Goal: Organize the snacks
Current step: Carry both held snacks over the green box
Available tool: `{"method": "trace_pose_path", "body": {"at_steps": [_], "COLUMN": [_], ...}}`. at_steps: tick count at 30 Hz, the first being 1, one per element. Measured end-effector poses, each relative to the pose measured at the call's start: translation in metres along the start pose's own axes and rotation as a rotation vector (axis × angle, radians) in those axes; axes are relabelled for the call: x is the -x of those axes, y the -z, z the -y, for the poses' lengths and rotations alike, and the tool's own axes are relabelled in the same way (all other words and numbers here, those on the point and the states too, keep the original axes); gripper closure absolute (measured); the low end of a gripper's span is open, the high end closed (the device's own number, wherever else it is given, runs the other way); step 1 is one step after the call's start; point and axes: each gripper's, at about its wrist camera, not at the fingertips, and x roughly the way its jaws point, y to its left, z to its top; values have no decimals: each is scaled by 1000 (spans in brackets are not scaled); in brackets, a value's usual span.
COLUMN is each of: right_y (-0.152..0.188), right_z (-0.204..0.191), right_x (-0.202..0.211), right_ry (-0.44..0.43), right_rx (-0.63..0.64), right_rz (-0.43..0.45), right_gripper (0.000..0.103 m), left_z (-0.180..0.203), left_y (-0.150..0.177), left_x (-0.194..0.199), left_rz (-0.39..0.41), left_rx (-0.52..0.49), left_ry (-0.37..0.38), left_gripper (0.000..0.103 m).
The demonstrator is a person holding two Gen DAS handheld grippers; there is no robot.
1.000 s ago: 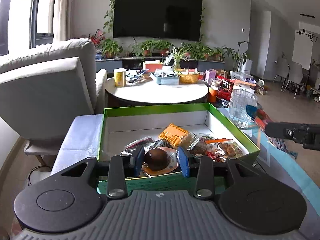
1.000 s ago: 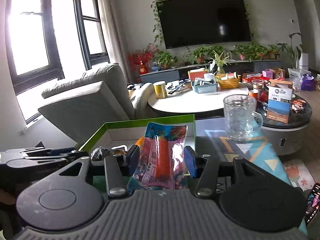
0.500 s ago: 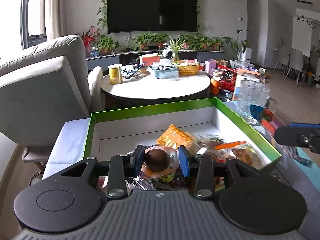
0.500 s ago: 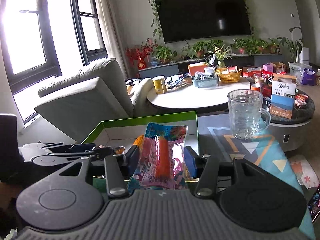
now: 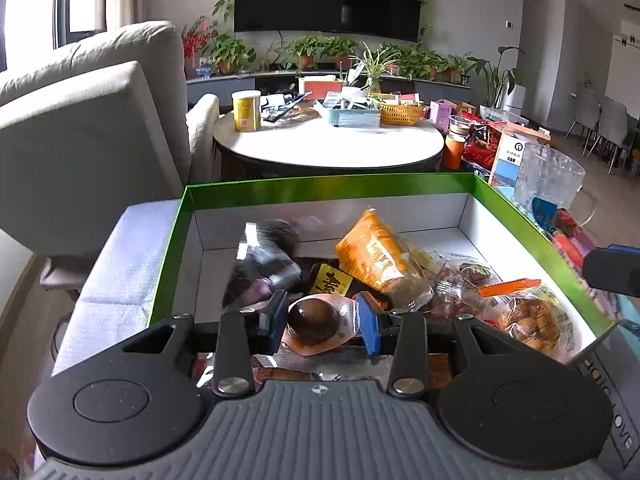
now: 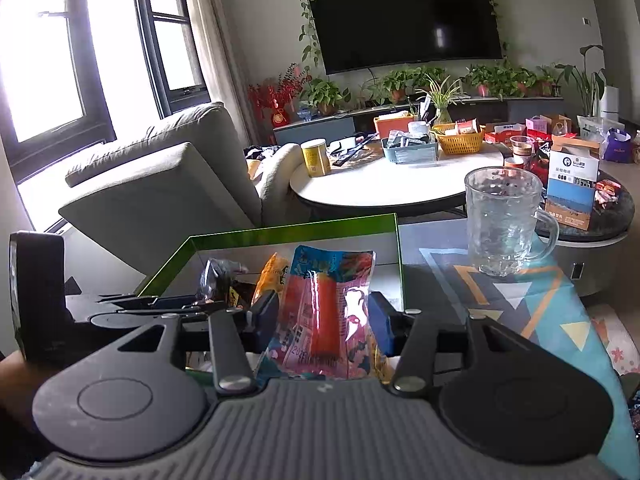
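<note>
The left gripper (image 5: 322, 320) is clenching a clear pouch with a dark brown egg (image 5: 316, 319) between its blue pads, holding it low over the near end of the green box (image 5: 320, 187). The right gripper (image 6: 323, 316) is grasping a pink and blue sausage packet (image 6: 326, 312) upright between its pads, at the box's right-hand near corner.

Inside the box, snack packs are crowding the near half: an orange pack (image 5: 376, 250) at 12 o'clock from the egg pouch, a dark pack (image 5: 264, 264) (blurred) at 11 o'clock, and a clear bag of brown pieces (image 5: 532, 320) at 3 o'clock. The white floor along the far wall and in the left far corner is lying bare, with the green rim standing up on every side.

Only the left view is looking down into the box. Only the right view is showing the left gripper from the side, at 9 o'clock, and the patterned blue cloth (image 6: 552, 300) at 3 o'clock, with open surface between the box and the glass mug (image 6: 502, 220).

Counted: two grippers, each holding one packet; one box; one mug; one round white table (image 6: 392, 188) beyond, at 12 o'clock.
</note>
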Motion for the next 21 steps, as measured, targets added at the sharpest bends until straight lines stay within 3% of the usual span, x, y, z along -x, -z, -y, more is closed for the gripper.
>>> {"method": "trace_pose_path", "body": {"at_steps": [7,21], "right_y": [-2,-7], "right_z": [-2,-6], "right_x": [-14,-34], "right_ry": [-6,-15], "right_rx": [-5,-20], "right_rz": [-13,-25], "right_gripper": [51,51], "left_z": [3,-1], "left_y": [0,19], "left_x": [17,58], "left_rz": [55,84], "left_rx": [-48,-37], "left_ry": [-8,-13], "left_gripper": [51,50]}}
